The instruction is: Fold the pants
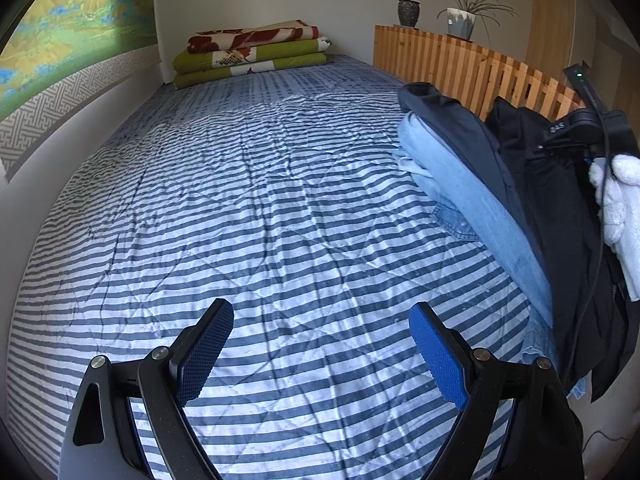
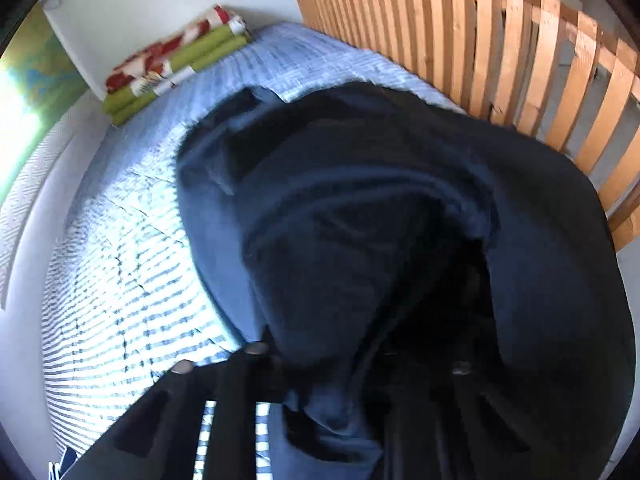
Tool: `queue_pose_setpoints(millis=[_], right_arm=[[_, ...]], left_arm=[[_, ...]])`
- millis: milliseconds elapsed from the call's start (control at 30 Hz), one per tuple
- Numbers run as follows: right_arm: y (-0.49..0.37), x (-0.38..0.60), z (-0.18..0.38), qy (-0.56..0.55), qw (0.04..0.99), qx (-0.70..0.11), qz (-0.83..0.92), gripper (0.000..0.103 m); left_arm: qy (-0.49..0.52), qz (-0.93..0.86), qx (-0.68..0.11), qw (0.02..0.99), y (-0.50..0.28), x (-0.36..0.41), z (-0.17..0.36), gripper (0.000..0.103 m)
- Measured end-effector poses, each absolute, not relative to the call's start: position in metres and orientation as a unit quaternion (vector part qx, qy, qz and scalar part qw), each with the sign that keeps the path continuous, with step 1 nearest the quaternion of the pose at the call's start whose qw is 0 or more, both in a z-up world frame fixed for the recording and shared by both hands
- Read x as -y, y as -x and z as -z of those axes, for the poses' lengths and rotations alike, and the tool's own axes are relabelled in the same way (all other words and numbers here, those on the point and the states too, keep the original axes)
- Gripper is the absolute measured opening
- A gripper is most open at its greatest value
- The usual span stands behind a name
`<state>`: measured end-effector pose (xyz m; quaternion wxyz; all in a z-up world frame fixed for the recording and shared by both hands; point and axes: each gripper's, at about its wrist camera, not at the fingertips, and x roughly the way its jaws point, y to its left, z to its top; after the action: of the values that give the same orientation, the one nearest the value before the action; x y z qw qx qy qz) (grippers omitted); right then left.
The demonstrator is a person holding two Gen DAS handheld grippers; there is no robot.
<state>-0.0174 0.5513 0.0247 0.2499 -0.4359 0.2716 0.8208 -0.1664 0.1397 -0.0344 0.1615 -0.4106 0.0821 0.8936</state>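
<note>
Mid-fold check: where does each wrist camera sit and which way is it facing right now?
Left wrist: on the left gripper, angled down over the striped bedspread; both blue pads show, open and empty, and at right the white-gloved hand over the dark pants.
Right wrist: on the right gripper, angled down, view filled by the dark pants; its black finger arms show, jaws shut on the cloth.
Shared: the pants, bedspread, folded blankets and slatted wooden headboard.
</note>
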Motion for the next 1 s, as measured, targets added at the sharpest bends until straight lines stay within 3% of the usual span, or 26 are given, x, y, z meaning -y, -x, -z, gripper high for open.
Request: queue_pose_setpoints(millis=[300,533,1000], right_arm=[[-0.014,-0.501,-0.080,0.396,0.228,-0.215,-0.863,0.005],[-0.017,-0.423,-0.141,0.365,0.155,-0.172,-0.902,0.004],[0.071,-0.189,-0.155,0.389,-0.060,-0.092,-0.915,0.003]], left_arm=[[0.406,-0.904,-0.059,0.121,0.168,-0.082,0.026,0.092],[0.387,-0.919,-0.038,0.069,0.155,-0.014,0.001,0.092],[0.358,-0.933,0.005,-0.024,0.112,0.126,-0.033,0.092]])
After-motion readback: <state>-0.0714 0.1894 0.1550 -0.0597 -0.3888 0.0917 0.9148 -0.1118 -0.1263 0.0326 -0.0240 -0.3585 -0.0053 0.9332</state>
